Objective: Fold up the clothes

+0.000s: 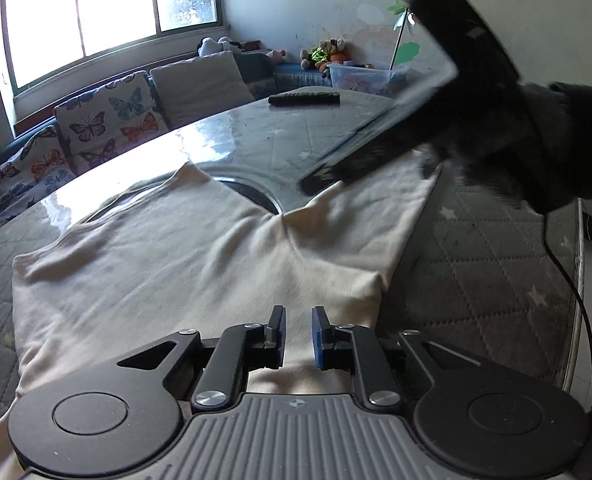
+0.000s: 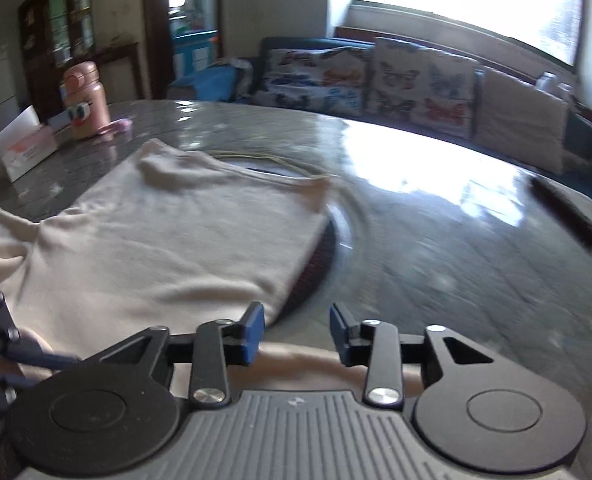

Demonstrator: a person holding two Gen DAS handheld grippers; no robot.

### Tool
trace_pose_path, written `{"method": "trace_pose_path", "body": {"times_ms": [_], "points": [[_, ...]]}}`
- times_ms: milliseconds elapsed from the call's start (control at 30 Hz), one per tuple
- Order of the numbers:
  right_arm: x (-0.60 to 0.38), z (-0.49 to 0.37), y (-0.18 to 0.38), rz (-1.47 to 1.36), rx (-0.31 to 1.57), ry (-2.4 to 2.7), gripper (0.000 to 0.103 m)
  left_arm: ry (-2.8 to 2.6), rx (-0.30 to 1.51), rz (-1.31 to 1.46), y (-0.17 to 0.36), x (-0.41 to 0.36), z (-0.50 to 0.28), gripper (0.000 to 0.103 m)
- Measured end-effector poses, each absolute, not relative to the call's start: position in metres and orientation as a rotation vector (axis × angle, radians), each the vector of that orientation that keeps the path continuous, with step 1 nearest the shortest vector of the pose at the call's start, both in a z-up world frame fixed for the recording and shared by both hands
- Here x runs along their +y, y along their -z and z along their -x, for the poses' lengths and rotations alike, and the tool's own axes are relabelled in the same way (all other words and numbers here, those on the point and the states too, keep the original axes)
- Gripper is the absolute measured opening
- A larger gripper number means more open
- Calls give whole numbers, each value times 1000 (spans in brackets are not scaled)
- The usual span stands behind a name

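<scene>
A cream T-shirt (image 1: 200, 256) lies flat on the glass-topped table, its body partly folded, a sleeve reaching right. It also shows in the right wrist view (image 2: 168, 240). My left gripper (image 1: 298, 334) hovers over the shirt's near edge, jaws slightly apart and empty. My right gripper (image 2: 297, 332) is open and empty at the shirt's near right edge; cream cloth shows under it. From the left wrist view the right gripper (image 1: 320, 184) appears as a blurred dark shape with its fingertips above the shirt's far right sleeve.
A black remote (image 1: 304, 99) lies at the table's far side. A pink bottle (image 2: 86, 100) and a white box (image 2: 24, 140) stand at the far left. A butterfly-cushioned sofa (image 1: 96, 128) lines the window wall. A cable (image 1: 576, 300) hangs right.
</scene>
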State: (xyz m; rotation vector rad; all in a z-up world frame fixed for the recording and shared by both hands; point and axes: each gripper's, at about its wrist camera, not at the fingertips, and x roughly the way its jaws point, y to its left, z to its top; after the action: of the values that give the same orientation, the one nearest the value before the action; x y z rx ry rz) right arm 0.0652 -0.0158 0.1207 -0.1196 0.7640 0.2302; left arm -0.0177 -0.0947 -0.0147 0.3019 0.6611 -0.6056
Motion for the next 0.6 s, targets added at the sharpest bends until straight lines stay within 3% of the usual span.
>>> {"method": "trace_pose_path", "body": {"times_ms": [600], "points": [[-136, -7, -100, -53, 782, 150, 44, 604, 673, -310, 24, -115, 14, 16]]}}
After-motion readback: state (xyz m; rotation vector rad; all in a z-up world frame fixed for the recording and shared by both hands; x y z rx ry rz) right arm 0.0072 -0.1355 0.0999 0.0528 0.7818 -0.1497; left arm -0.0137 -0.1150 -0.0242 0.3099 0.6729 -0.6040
